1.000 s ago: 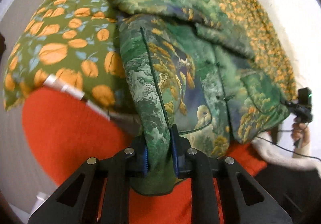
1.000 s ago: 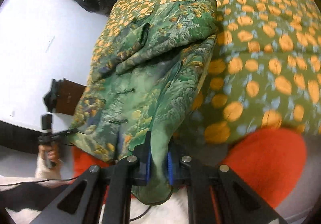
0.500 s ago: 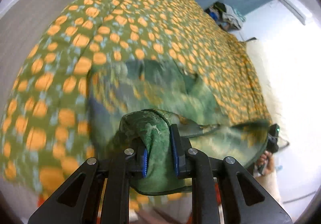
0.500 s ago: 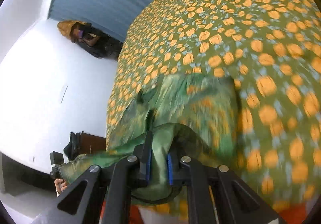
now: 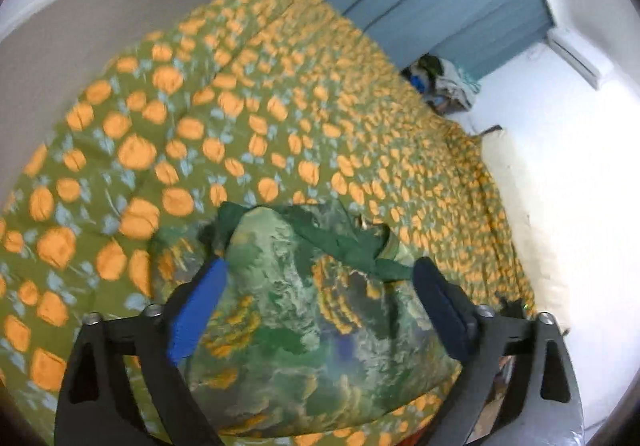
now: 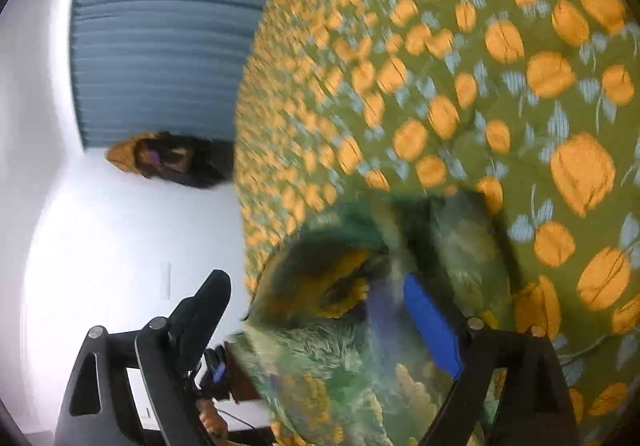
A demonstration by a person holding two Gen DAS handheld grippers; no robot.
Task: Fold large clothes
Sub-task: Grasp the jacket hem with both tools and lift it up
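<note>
— Where are we standing with the jacket (image 5: 304,342)?
— It's lying doubled on the bed (image 5: 248,118); we're opening both the left gripper (image 5: 316,310) and right gripper (image 6: 316,320), pads clear.
— Next we're needing a fresh edge, probably.

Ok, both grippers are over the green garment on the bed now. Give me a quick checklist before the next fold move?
1. Left gripper free of cloth: ok, its jaws are opening and the pads stand clear on either side of the green patterned garment.
2. Right gripper free of cloth: ok, its jaws are opening with the garment below them.
3. Garment lying on the orange-flowered bedspread: ok, it rests as a folded bundle near the bed's near edge.
4. Fold lying flat and even: cannot tell, the dark green lining shows at the top and both views are blurred.
5. Bedspread beyond the garment free for the next fold: ok.
</note>
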